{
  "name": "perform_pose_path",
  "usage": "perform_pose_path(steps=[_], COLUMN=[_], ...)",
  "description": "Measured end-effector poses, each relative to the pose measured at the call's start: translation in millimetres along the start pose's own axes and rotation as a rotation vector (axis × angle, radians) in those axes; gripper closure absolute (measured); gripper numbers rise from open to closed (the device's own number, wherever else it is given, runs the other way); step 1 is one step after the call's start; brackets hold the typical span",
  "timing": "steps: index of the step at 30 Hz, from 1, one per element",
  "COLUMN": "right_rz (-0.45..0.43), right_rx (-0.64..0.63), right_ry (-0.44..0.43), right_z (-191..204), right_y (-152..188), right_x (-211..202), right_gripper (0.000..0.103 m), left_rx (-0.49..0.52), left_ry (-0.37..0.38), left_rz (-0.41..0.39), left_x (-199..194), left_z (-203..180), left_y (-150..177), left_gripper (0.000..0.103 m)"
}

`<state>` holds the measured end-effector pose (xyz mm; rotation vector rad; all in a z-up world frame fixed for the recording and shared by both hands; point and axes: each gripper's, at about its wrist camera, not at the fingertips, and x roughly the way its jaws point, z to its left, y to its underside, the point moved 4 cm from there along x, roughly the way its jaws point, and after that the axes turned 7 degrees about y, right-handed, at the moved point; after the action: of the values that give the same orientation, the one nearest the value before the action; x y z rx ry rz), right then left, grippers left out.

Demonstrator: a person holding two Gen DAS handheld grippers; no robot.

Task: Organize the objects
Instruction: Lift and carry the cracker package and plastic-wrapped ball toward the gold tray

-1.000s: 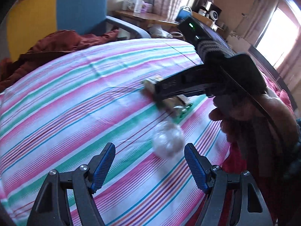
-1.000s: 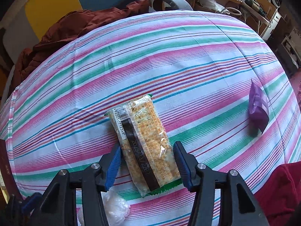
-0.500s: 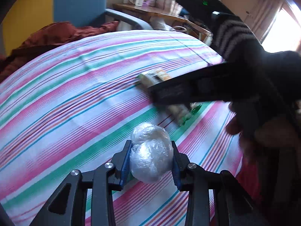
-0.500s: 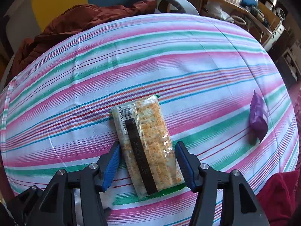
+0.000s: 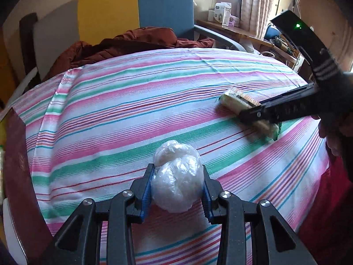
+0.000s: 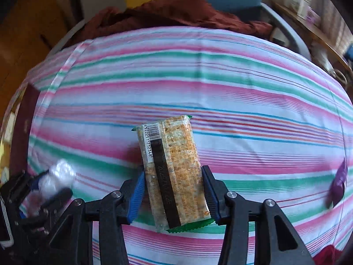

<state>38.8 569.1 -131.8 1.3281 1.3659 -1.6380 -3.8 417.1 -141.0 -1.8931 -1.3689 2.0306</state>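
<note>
While the left wrist view looks straight down its own fingers, the left gripper [image 5: 176, 185] has its blue pads pressed against both sides of a crumpled clear plastic bundle [image 5: 176, 176], the jaws closed to the bundle's width, over the striped tablecloth [image 5: 132, 110]. That same view catches the right gripper [image 5: 275, 112] from the side as a dark bar lying across the cracker packet [image 5: 238, 101], so how its jaws stand cannot be told from there. The right wrist view settles this: the right gripper [image 6: 173, 190] has the cracker packet [image 6: 173, 172] between its pads, both pads touching the wrapper's long edges, the jaws narrowed to the packet's width, with the barcode end pointing away and the green crimped end nearest the camera. Whether the packet is lifted off the tablecloth [image 6: 220, 88] cannot be judged. Only this view shows a purple pouch [image 6: 338, 183] lying well apart at the right edge of the cloth, and it also shows the left gripper [image 6: 47, 187] blurred at the lower left with the plastic bundle [image 6: 58, 174] in it. Beyond the table, the left view shows a rust-red jacket [image 5: 132, 44] heaped on a yellow and blue chair [image 5: 136, 6] and small boxes [image 5: 222, 13] on a wooden shelf.
</note>
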Motion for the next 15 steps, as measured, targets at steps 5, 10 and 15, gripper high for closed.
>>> perform_pose_path(steps=[5, 10, 15], right_rz=[-0.006, -0.009, -0.012], right_rx=[-0.01, -0.028, -0.037], right_ry=[0.013, 0.025, 0.031], right_z=[1.3, 10.4, 11.0], right_y=[8.4, -18.8, -23.1], right_x=[-2.0, 20.9, 19.6], right_gripper=[0.054, 0.054, 0.054], left_rx=[-0.026, -0.014, -0.014], left_ry=[0.005, -0.001, 0.002], left_rz=[-0.003, -0.012, -0.02], left_x=[1.8, 4.0, 2.4], left_z=[1.7, 0.7, 0.4], left_y=[-0.8, -1.2, 0.2], left_gripper=[0.063, 0.063, 0.063])
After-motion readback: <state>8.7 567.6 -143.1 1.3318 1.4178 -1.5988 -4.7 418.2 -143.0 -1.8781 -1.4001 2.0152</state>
